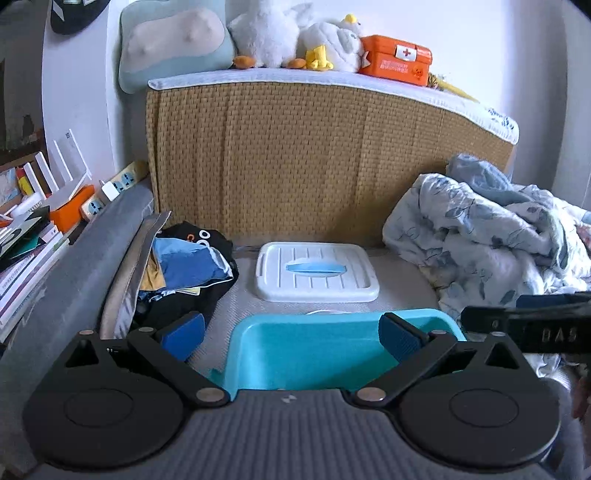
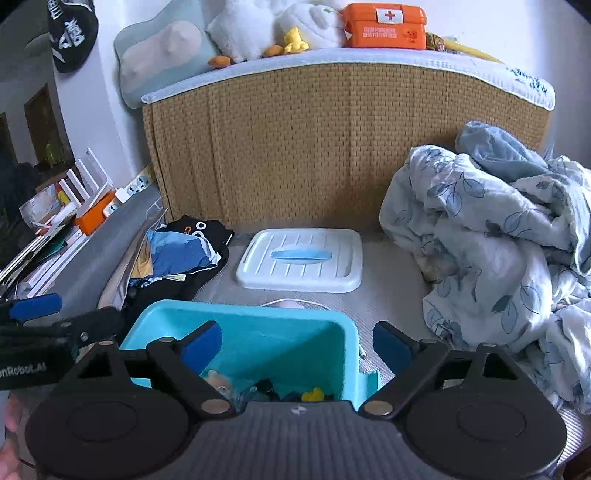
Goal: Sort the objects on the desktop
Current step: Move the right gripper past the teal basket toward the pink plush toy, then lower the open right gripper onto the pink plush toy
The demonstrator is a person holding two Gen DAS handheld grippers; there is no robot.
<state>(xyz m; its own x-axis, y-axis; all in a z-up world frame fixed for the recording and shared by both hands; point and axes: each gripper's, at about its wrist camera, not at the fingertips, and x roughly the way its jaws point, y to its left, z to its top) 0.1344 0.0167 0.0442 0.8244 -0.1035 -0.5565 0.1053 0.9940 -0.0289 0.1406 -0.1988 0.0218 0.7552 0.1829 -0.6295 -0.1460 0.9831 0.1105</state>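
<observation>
small items (image 2: 258,387) seen already inside teal bin (image 2: 240,332) (yellow piece, dark pieces; rest hidden by gripper body). white lid (image 1: 317,271) lying off, just behind bin. left gripper (image 1: 291,336) and right gripper (image 2: 295,343) both spread wide, nothing held. sorting judged far along; closing with lid possibly left.

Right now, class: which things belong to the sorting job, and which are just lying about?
Job: turquoise bin, small items inside it, white lid, both open grippers.

Lying about: floral blanket, plush toys, orange first-aid box, clothes pile.
</observation>
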